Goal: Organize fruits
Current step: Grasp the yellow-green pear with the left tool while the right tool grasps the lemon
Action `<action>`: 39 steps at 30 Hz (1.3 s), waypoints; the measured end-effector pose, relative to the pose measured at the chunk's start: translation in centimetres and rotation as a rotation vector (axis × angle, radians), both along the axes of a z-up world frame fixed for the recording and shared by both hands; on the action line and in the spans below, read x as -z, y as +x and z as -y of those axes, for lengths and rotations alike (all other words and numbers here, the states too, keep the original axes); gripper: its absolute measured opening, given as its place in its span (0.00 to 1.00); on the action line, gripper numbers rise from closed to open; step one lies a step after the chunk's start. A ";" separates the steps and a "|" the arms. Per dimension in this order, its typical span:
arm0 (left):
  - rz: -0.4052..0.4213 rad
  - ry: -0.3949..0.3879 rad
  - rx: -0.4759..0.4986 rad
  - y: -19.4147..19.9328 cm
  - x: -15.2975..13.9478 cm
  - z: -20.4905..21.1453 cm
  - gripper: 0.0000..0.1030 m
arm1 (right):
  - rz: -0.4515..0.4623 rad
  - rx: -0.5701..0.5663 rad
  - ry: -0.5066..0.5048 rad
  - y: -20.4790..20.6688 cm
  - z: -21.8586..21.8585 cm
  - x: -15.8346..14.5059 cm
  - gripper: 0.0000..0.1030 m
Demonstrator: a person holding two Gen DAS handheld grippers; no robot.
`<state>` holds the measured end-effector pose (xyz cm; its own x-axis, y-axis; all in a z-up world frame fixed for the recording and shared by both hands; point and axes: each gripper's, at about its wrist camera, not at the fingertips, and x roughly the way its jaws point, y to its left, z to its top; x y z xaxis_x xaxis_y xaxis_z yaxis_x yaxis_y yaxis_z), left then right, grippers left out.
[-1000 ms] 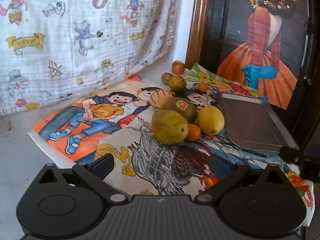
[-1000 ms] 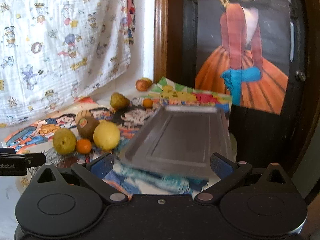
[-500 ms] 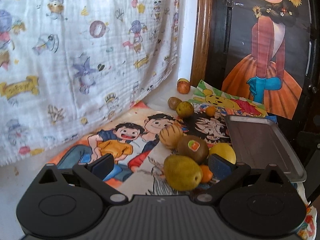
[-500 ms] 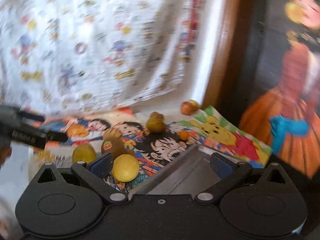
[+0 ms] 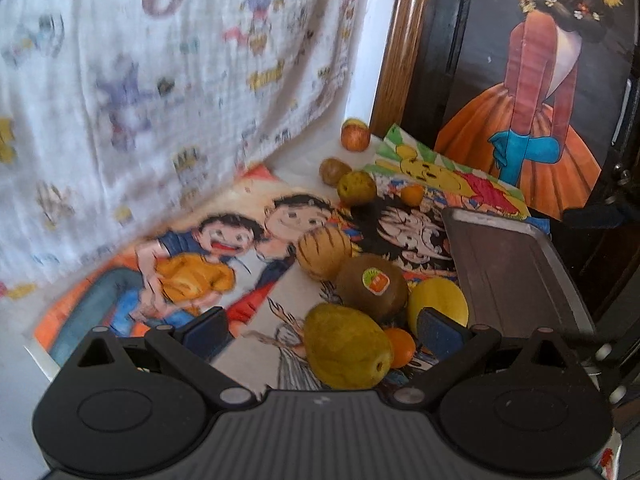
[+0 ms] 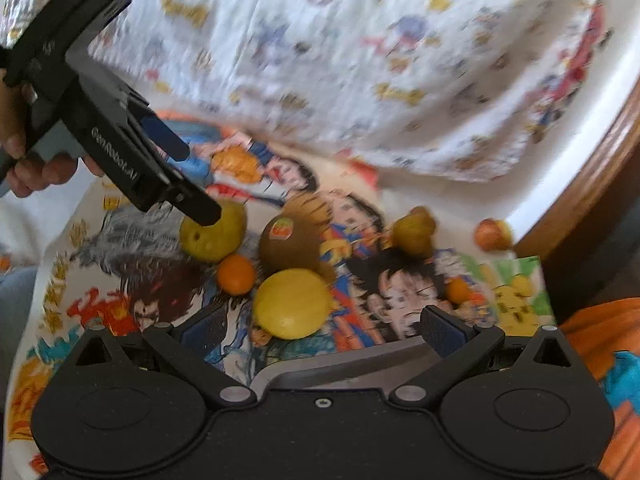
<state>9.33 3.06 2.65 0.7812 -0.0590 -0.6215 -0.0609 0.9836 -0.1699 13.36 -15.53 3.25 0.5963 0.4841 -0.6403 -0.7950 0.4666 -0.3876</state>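
Observation:
Several fruits lie on cartoon posters. A yellow-green pear [image 5: 346, 347] [image 6: 214, 234] sits between the open fingers of my left gripper [image 5: 322, 326], not clamped. Beside it are a small orange [image 5: 400, 346] [image 6: 236, 274], a stickered kiwi [image 5: 372, 286] [image 6: 292, 244] and a lemon [image 5: 438, 304] [image 6: 294, 302]. A striped fruit [image 5: 324, 254] lies behind the kiwi. A dark metal tray [image 5: 508, 272] [image 6: 340, 366] lies at the right. My right gripper [image 6: 322, 326] is open and empty over the tray's edge, facing the lemon. The left gripper also shows in the right wrist view [image 6: 188, 178].
Farther back lie a second pear [image 5: 356, 188] [image 6: 412, 232], a brown fruit [image 5: 334, 172], a tiny orange [image 5: 412, 194] [image 6: 458, 290] and an apple [image 5: 354, 136] [image 6: 492, 234]. A printed cloth [image 5: 160, 80] hangs behind. A wooden frame [image 5: 396, 48] and dark painted panel [image 5: 540, 60] stand right.
My left gripper moved forward until its open fingers flank the pear. My right gripper swung left from over the tray, now facing the lemon and fruit cluster.

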 end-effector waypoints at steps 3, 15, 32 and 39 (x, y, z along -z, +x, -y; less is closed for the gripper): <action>-0.049 -0.051 -0.008 0.8 1.1 -0.3 0.99 | -0.050 -0.008 0.008 1.4 -0.7 1.3 0.96; -0.092 -0.211 -0.026 2.8 3.2 -1.6 0.85 | -0.103 -0.077 0.010 4.5 -1.5 4.0 0.85; -0.141 -0.307 -0.025 4.0 4.3 -2.0 0.62 | -0.184 -0.115 0.064 5.6 -2.1 4.9 0.63; -0.140 -0.286 -0.053 3.4 3.8 -1.6 0.61 | -0.226 -0.079 0.131 5.0 -0.7 4.8 0.63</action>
